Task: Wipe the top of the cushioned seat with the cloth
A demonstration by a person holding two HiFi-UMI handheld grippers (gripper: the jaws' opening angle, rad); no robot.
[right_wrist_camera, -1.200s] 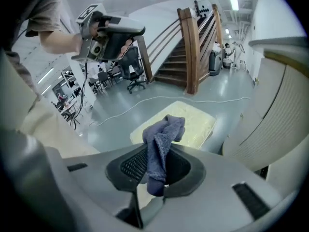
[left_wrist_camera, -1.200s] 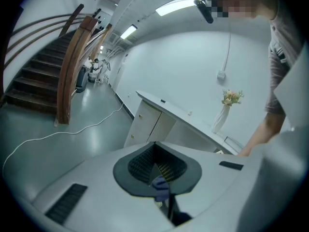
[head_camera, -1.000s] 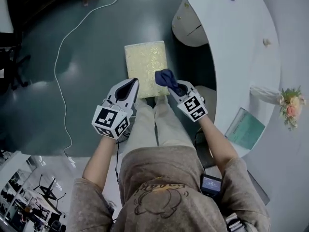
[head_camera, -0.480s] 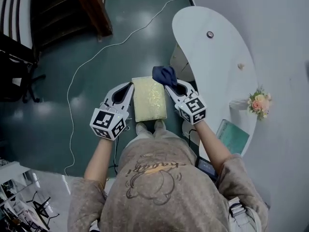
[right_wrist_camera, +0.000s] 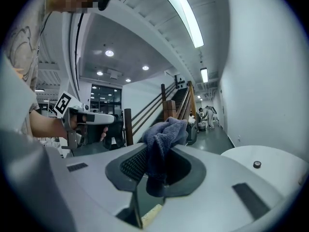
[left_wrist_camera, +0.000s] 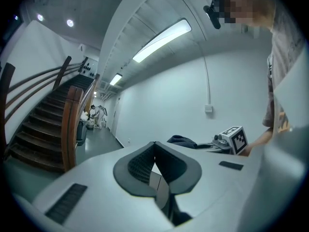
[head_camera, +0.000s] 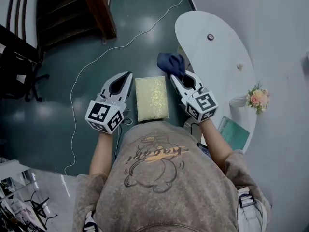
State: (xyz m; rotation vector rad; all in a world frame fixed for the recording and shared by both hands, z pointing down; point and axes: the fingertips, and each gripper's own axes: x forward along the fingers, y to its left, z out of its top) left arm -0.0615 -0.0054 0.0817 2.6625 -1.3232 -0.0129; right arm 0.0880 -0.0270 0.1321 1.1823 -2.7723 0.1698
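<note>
The cloth is in hand but not on the seat, so I judge this a moment off the surface and not a wiping stroke. The right hand-held gripper (head_camera: pixel 176 76) is clamped on a bunched dark blue terry cloth (right_wrist_camera: pixel 161 134), which sticks out past its tips. The left hand-held gripper (head_camera: pixel 127 77) has its jaws pressed together with nothing between them.

The pale yellow-green rectangular cushioned seat (head_camera: pixel 152 98) sits low on the floor between the two hand-held grippers, just inside each and below them. No part of the cloth touches it.

Both forearms reach forward from the body, roughly parallel. Each hand-held gripper is held about level and points away from the person, not down at the cushion.

The next move calls for tipping the right hand-held gripper downward and inward — toward the left one — until the cloth lies on the seat top, then drawing it across under light pressure.
</note>
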